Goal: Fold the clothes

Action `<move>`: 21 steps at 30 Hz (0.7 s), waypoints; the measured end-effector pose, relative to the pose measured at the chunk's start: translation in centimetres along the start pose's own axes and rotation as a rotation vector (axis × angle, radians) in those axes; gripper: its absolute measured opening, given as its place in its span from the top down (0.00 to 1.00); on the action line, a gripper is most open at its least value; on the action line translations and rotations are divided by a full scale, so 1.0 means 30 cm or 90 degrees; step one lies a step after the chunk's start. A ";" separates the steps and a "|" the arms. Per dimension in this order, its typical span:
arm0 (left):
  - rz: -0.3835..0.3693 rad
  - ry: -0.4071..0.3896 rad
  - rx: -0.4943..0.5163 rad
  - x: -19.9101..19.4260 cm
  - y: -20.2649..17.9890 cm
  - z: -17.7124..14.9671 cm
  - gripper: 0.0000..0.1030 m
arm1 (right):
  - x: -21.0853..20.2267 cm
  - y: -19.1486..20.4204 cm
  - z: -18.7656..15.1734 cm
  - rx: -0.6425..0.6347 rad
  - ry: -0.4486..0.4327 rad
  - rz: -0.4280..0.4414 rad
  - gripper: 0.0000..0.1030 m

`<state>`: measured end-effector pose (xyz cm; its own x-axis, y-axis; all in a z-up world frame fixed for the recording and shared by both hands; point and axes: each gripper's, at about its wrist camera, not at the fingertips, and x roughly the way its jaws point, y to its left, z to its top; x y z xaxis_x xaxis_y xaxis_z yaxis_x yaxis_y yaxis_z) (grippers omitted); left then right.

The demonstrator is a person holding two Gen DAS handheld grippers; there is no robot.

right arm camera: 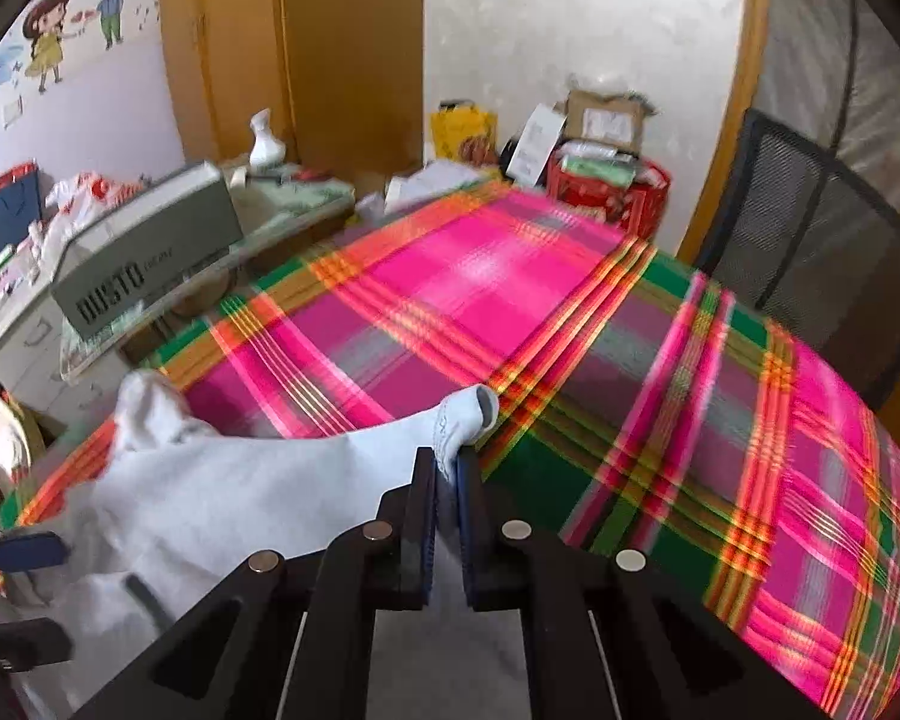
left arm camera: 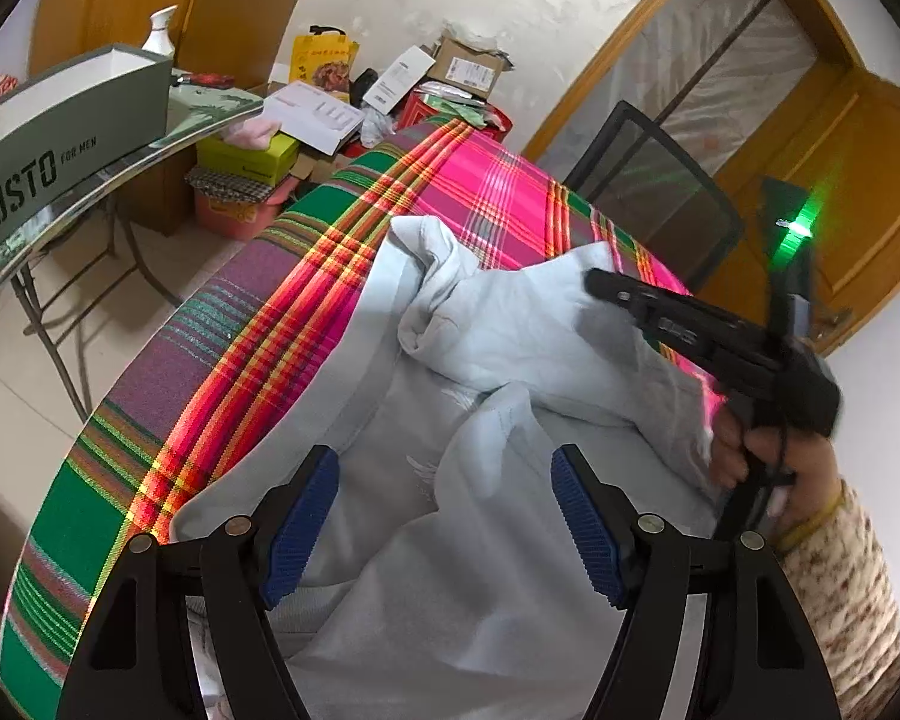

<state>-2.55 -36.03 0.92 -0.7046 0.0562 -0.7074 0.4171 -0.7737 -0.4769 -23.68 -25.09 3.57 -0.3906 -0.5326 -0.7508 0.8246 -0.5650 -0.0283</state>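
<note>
Pale grey garment (left arm camera: 510,420) crumpled on plaid-covered worktop (right arm camera: 570,312), unfolded; folding barely begun. Right gripper (right arm camera: 447,468) jaws pinched on cuff at 12 o'clock. Left gripper (left arm camera: 444,534) jaws wide, empty, hovering over cloth.

garment (left arm camera: 510,360): soft matt cloth | bedspread (right arm camera: 570,312): woven plaid cloth | door (left arm camera: 840,180): glossy wood

A home: cartoon wall stickers (right arm camera: 72,18), wooden door (left arm camera: 840,180), stacked boxes (left arm camera: 246,180).
</note>
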 end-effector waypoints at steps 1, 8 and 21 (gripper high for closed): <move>-0.003 -0.002 -0.005 -0.003 0.004 0.002 0.27 | -0.033 0.008 -0.005 -0.002 -0.011 -0.001 0.93; 0.013 -0.025 -0.022 -0.022 0.026 0.005 0.27 | -0.273 0.082 -0.075 -0.021 -0.071 -0.009 0.93; 0.005 -0.065 -0.048 -0.060 0.058 0.016 0.27 | -0.470 0.215 -0.239 -0.035 -0.089 -0.005 0.93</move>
<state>-0.82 -37.78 1.62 -0.7545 -0.0173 -0.6561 0.4617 -0.7245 -0.5118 -9.92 -16.70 9.26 -0.4475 -0.6126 -0.6515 0.8409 -0.5361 -0.0734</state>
